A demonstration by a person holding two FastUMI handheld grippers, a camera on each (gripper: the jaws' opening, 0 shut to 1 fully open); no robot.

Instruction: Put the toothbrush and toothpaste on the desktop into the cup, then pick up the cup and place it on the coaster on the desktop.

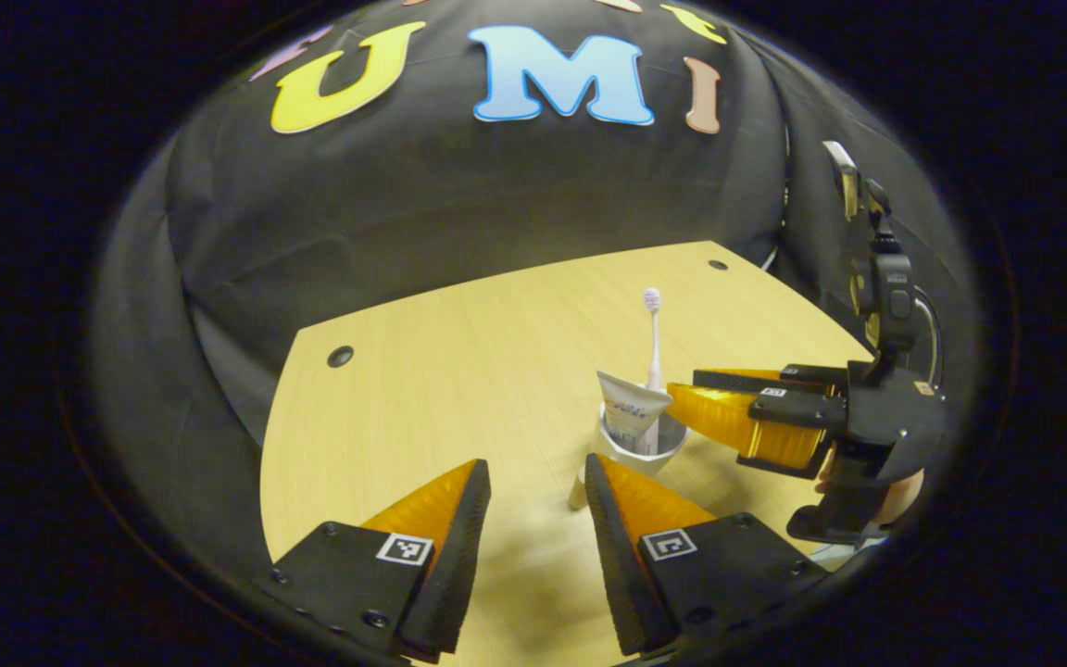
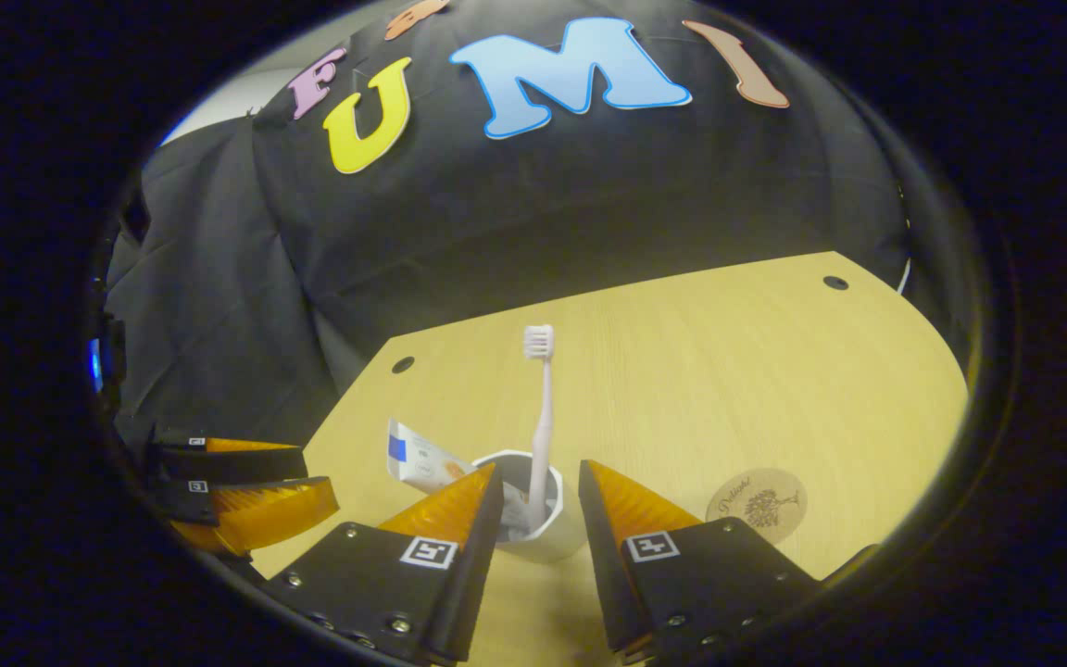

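Cup (image 2: 543,528) standing on the table (image 2: 728,371), brush and paste inside.

The brush (image 2: 543,417) is standing upright in the cup, head up, and the paste (image 2: 422,463) is leaning out over the rim toward the left tool. The right tool (image 2: 538,519) is sitting open with its fingers on either side of the cup (whether they are touching it I cannot tell). The coaster (image 2: 758,503) is lying flat on the table just to the right of that tool, apart from the cup. In the left gripper view the left tool (image 1: 533,505) is hanging open and holding nothing, just short of the cup (image 1: 640,445), with the right tool (image 1: 737,417) reaching in from the right.
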